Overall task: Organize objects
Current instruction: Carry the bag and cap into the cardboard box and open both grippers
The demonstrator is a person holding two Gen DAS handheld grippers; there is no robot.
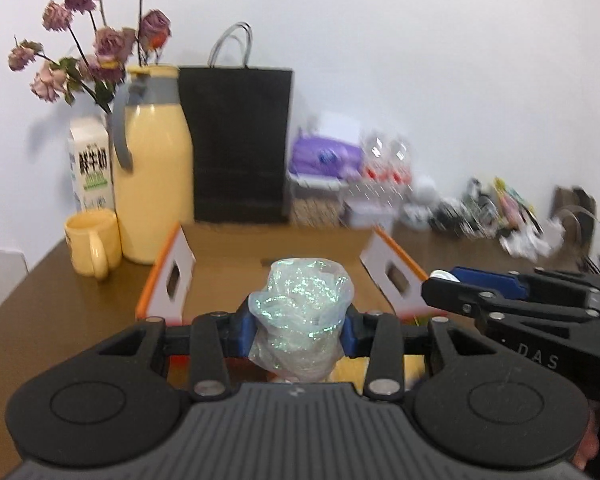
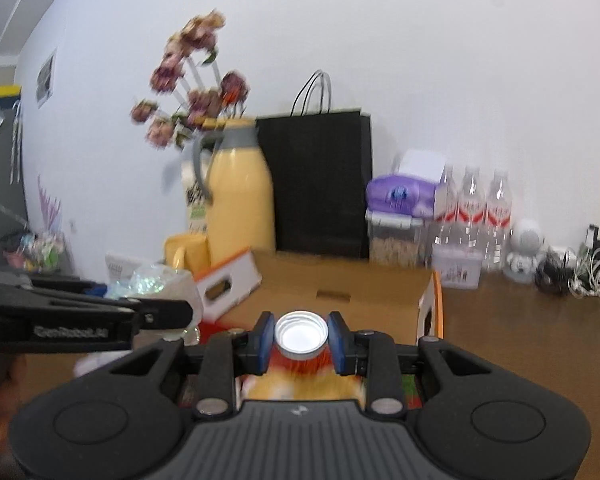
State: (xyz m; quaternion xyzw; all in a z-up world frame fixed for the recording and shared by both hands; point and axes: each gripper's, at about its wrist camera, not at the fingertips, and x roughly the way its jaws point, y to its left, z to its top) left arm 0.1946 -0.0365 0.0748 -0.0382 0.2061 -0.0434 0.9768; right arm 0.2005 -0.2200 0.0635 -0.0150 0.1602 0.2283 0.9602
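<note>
1. Far left on the table [image 1: 40, 320] stand a milk carton [image 1: 91, 168] printed with Chinese characters over a green band, a yellow mug [image 1: 92, 242] and a yellow jug [image 1: 156, 184] with dried roses [image 1: 88, 36] behind; a black paper bag [image 1: 240, 144] stands just right of the jug.
2. The left gripper [image 1: 300, 328] is clamped on a crinkled, shimmering plastic bag [image 1: 302, 312], held above the near edge of an open cardboard box [image 1: 268, 248] with orange-edged flaps.
3. The right gripper [image 2: 300, 338] is closed on a jar [image 2: 300, 332], its blue pads at the silver lid; the red and yellow label below is too blurred to read; "DAS" shows on this gripper's body in the left view, and what looks like "GenRobot.AI" on the other one.
4. Far right are a purple pack [image 2: 400, 196], three water bottles [image 2: 472, 212] with red labels, a white figurine [image 2: 526, 248] and cables [image 2: 580, 272].
5. Judged step: both items are picked and in carry; next each needs a clear spot, likely in the box, then a controlled release, one hand at a time so the grippers do not collide.
</note>
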